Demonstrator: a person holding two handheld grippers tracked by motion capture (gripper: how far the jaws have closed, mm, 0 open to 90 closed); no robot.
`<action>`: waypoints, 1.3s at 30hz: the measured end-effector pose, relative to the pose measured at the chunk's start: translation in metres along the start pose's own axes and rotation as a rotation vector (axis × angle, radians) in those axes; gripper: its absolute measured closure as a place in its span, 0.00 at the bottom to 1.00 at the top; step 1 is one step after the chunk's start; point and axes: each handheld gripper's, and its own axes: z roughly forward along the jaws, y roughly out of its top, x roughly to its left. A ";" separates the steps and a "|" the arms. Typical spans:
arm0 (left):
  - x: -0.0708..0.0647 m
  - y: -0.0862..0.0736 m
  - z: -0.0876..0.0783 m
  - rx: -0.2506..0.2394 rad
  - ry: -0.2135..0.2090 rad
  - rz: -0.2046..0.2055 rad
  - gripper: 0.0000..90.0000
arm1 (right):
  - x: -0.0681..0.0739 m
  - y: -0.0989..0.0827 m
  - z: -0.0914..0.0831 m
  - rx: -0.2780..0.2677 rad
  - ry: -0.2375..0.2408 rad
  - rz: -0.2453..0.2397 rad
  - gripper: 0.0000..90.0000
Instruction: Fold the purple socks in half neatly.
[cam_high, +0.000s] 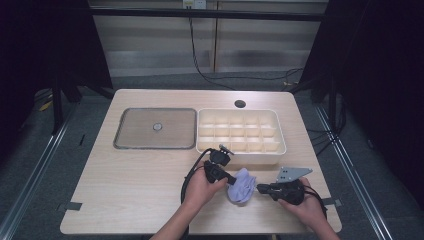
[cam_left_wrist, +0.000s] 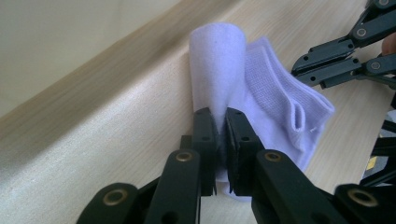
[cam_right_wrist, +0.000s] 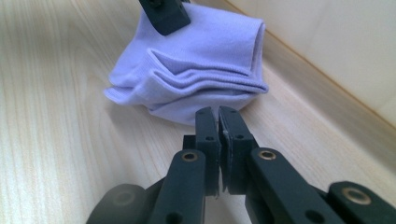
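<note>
Nearest the camera in the high view are the person's two forearms, coming in over the near edge of the wooden table (cam_high: 125, 195). The left hand (cam_high: 200, 187) holds the left gripper (cam_left_wrist: 219, 122), whose jaws are pressed together on a fold of a pale lilac sock (cam_high: 242, 185); in the left gripper view the cloth is pinched between the two black pads and a rolled part of it stands up just beyond them. The sock lies bunched on the table just in front of the white divided box (cam_high: 241, 131), between the two grippers.

The right hand (cam_high: 307, 207) holds the right gripper (cam_right_wrist: 218, 114), which lies right of the sock with its tips pointing at it. Its jaws are pressed together with nothing between them, and in the right gripper view the tips sit just short of the sock's folded edge; whether they touch it cannot be told. A grey three-cornered plate (cam_high: 292, 173) sits on top of this gripper.

Left of the box lies a flat grey tray (cam_high: 155, 128) with a small round thing (cam_high: 157, 127) at its middle. Behind the box, a dark round hole (cam_high: 240, 104) shows in the tabletop.
</note>
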 end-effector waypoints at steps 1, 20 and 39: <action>0.000 0.000 0.000 0.000 0.000 -0.001 0.93 | 0.000 0.001 -0.001 -0.004 0.000 -0.004 0.97; -0.007 0.003 0.001 0.025 0.011 0.023 0.93 | 0.002 0.032 0.001 -0.026 -0.027 -0.012 1.00; -0.007 0.003 0.003 0.039 0.020 0.031 0.93 | 0.011 0.029 0.026 0.048 0.030 -0.035 1.00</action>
